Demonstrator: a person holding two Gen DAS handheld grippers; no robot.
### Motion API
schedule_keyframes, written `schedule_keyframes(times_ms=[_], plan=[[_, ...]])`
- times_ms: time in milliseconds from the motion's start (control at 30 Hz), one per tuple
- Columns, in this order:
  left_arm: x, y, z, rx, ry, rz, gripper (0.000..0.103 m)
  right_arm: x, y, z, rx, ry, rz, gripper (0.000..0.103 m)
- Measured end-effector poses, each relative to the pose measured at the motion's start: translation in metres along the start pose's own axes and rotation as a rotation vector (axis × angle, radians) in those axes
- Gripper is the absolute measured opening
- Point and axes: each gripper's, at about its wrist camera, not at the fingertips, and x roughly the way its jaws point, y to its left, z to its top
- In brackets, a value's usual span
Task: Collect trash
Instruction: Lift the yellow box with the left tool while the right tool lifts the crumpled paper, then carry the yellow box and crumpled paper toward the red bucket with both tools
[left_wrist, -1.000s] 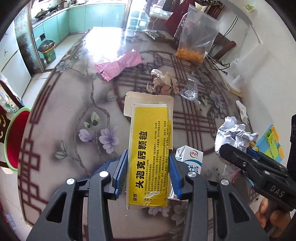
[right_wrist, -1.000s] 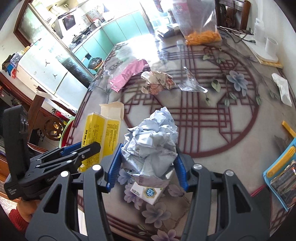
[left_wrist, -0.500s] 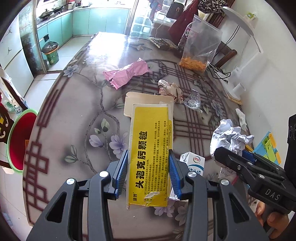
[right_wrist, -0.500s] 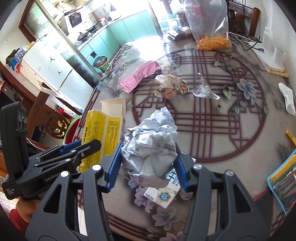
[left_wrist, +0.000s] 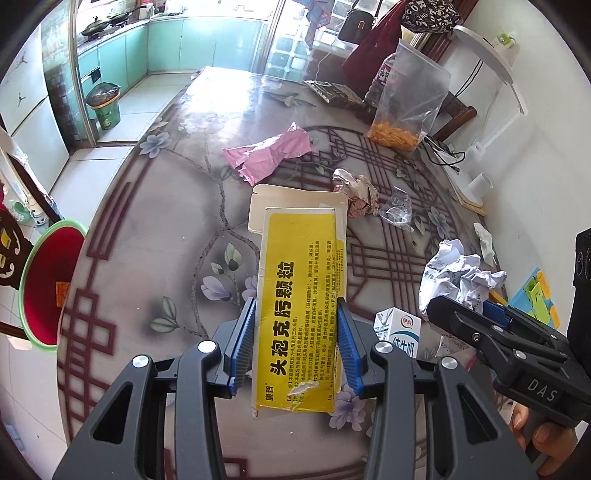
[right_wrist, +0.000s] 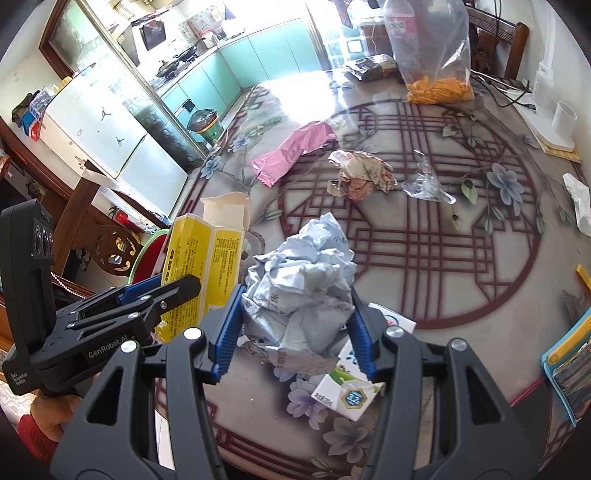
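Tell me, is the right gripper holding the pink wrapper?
No, the right gripper is shut on the crumpled white paper, while the pink wrapper lies farther off on the table.

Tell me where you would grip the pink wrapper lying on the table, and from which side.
The pink wrapper lies flat and long, slanting across the table. I would come from above and pinch across its narrow width at the raised, crumpled near end, where fingers can probably get under an edge. Both grippers are full now.
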Motion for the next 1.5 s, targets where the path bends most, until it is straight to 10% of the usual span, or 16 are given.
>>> schedule_keyframes(times_ms=[1500], plan=[[-0.016, 0.218, 0.024, -0.04, 0.041, 0.011, 0.039, 0.075, 0.194, 0.007, -0.068, 0.034, -0.087, 0.052]])
